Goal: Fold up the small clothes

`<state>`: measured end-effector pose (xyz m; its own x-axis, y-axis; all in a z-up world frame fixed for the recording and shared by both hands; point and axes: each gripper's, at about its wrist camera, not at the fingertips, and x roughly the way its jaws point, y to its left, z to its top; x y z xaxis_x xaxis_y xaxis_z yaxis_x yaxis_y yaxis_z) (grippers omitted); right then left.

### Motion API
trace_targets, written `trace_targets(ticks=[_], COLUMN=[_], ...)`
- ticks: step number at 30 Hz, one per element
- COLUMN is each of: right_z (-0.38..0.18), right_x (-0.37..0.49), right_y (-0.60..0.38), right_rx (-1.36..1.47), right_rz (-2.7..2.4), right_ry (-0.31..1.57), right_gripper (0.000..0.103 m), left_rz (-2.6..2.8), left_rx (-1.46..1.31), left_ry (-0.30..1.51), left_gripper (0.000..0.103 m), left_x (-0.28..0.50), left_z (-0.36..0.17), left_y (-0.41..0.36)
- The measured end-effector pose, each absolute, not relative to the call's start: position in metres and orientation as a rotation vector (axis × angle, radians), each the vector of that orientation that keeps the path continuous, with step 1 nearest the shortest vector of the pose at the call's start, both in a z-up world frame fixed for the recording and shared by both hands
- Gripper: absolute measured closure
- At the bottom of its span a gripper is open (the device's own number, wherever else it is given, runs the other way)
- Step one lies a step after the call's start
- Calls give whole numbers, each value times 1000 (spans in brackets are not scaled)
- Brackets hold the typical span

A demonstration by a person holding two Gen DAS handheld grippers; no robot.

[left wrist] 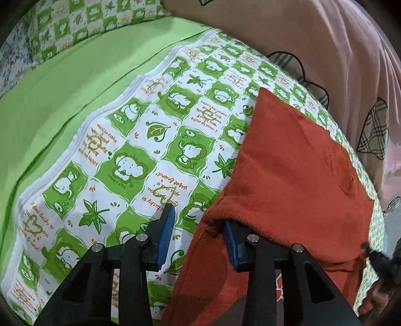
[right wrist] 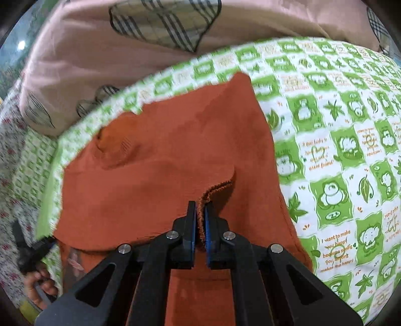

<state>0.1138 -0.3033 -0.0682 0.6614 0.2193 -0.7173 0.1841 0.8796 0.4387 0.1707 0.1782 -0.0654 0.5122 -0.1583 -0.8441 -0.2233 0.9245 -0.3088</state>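
Black linkage arms with blue ribbed pads fill the near edge of both wrist views. Left gripper (left wrist: 196, 234): jaws part-open, the left pad bare over the quilt, the right pad tucked under a raised fold of the orange garment (left wrist: 295, 160); whether that cloth is pinched cannot be told. The garment is a rust-orange knit with a fuzzy, terry-like underside, lying roughly rectangular from 5 o'clock up to 1 o'clock in the left view.

Right gripper (right wrist: 199, 220): jaws clenched on a frayed, looped edge of the same garment, drawn up into a small ridge at centre. A rib-knit neckline shows at 10 o'clock of that ridge.

Beneath is a quilt (left wrist: 140, 140) of green-and-white checks printed with animals, leaves and orange lettering, with a white stitched border. Plain green sheet (left wrist: 57, 105) lies at 9 o'clock; a matching check pillow (left wrist: 87, 22) at 11 o'clock. Pink bedding with plaid heart patches (right wrist: 160, 22) occupies 12 o'clock in the right view. A hand (right wrist: 37, 283) grips a handle at 8 o'clock.
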Motion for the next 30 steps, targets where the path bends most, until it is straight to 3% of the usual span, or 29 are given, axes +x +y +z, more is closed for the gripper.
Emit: trace_targets(ticks=[5, 15, 16, 19, 30], right_z=[-82, -55, -52, -49, -58], right_x=[114, 68, 61, 40, -56], right_y=[-303, -326, -326, -324, -303], right_rx=[506, 580, 578, 597, 567], right_rz=[-14, -40, -28, 16, 155], right_ry=[923, 922, 921, 922, 949], right_gripper=[96, 90, 86, 60, 59], left_rz=[24, -106, -119, -146, -236], left_rx=[-387, -258, -251, -236, -252], left_ry=[1057, 1116, 1123, 1154, 1274], left_gripper=[63, 63, 61, 57, 48], left_x=[173, 135, 128, 101, -2], left_z=[-66, -51, -51, -52, -65], left_y=[178, 176, 176, 174, 182])
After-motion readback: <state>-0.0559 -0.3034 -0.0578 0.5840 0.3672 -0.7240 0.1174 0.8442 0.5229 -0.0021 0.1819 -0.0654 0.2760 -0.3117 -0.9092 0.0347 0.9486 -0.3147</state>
